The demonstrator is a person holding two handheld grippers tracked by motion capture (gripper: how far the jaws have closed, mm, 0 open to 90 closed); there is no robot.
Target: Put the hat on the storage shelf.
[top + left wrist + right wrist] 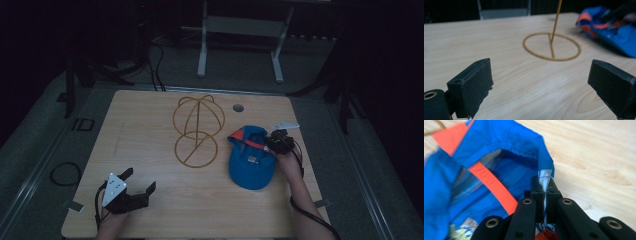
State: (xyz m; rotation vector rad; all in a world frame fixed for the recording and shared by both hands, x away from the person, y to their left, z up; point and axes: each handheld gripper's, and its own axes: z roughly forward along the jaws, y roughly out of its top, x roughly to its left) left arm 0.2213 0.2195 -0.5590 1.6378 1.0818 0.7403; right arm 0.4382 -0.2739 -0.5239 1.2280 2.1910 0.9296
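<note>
A blue cap (252,160) with orange trim lies upside down on the right part of the wooden table (145,130). My right gripper (274,142) is shut on its rim. In the right gripper view the jaws (544,185) pinch the cap's (499,150) blue edge together with a white label. A gold wire hat stand (197,131), a dome on a ring base, stands at the table's middle. My left gripper (140,181) rests near the front left edge, open and holding nothing. In the left gripper view its jaws (541,82) face the stand's ring (552,46), with the cap (619,32) at the far right.
A round cable hole (238,107) sits in the table behind the stand. A small white object (285,125) lies just behind the cap. Beyond the table stand the legs of a grey frame (202,55), with cables on the floor (65,174).
</note>
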